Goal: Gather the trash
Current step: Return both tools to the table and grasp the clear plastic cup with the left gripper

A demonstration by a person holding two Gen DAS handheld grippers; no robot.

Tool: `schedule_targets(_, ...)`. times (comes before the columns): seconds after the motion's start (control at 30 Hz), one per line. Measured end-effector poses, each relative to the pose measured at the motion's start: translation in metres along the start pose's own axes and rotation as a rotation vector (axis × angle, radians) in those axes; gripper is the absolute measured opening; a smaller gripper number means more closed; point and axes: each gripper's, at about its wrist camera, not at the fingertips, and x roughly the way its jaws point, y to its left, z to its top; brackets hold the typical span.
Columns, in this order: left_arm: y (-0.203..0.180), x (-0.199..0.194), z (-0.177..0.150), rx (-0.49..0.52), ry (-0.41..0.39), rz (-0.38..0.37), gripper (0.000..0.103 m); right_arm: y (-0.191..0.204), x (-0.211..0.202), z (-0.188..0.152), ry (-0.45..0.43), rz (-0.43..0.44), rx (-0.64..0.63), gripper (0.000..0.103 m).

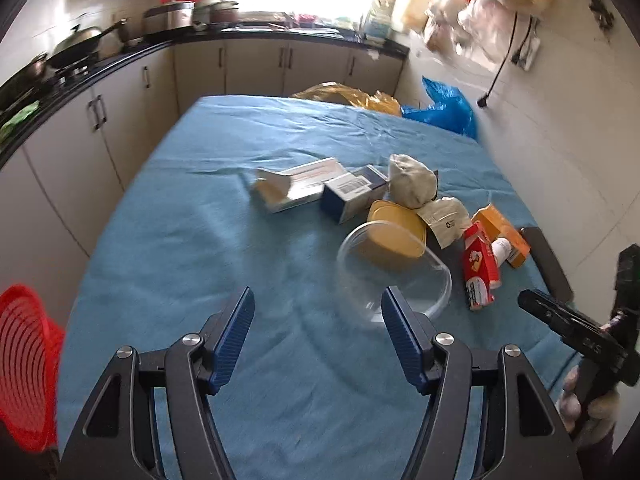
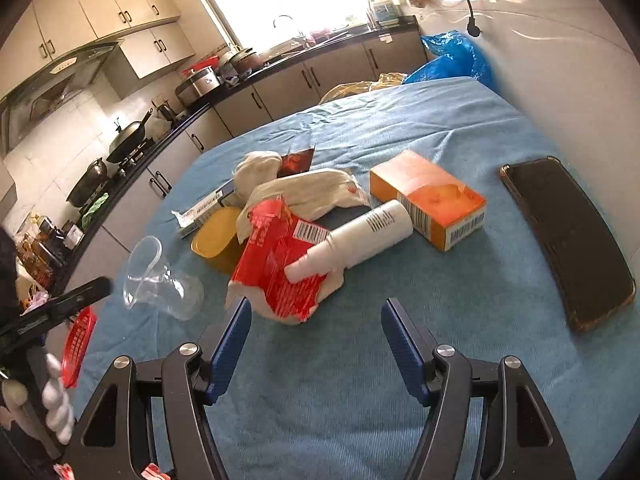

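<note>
Kitchen table under a blue cloth (image 1: 192,240), trash heaped near its centre. Landmark: yellow lid (image 1: 396,228), lying flat in the heap.

Left gripper (image 1: 318,344): jaws spread wide, nothing between them, hovering over bare cloth on the near side of the lid. Clear plastic container (image 1: 394,276) on its side, overlapping the lid's near edge, just ahead of the right-hand finger.

Right gripper (image 2: 316,344): jaws likewise released and empty, nearer than the lid. Red wrapper (image 2: 280,264) just beside the lid, close ahead of the left-hand finger; white bottle (image 2: 356,240) lying across the wrapper.

Right of the lid: orange box (image 2: 432,200), then black phone (image 2: 568,240) well apart. Beyond the lid: crumpled paper (image 1: 410,180), blue-and-white boxes (image 1: 352,196). Far left of the lid, off the table edge: red basket (image 1: 28,368).
</note>
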Motion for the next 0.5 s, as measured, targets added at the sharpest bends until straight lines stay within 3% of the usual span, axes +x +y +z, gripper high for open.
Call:
schedule_targets(0.2,-0.012,0.041,0.009,0.006,0.089,-0.018,0.065,0.029,0.008,0.012,-0.041,0.008,-0.112,0.072)
schedule_targets(0.27,-0.014,0.048,0.008,-0.008,0.115,-0.047,0.054,0.040,0.017,0.019,-0.054,-0.016,-0.158,0.071)
schedule_targets(0.3,-0.014,0.049,0.007,-0.015,0.113,-0.062,0.051,0.046,0.024,0.023,-0.050,-0.034,-0.176,0.067)
schedule_targets(0.37,-0.016,0.048,0.007,-0.030,0.113,-0.100,0.023,0.052,0.035,0.027,-0.040,-0.053,-0.198,0.057)
schedule_targets(0.4,-0.017,0.048,0.007,-0.035,0.122,-0.106,0.012,0.055,0.041,0.028,-0.033,-0.070,-0.210,0.046)
schedule_targets(0.47,-0.017,0.045,0.006,-0.044,0.118,-0.117,0.010,0.058,0.054,0.030,-0.002,-0.100,-0.218,0.024)
schedule_targets(0.5,-0.018,0.043,0.005,-0.045,0.115,-0.122,0.008,0.058,0.059,0.029,0.015,-0.098,-0.204,0.021)
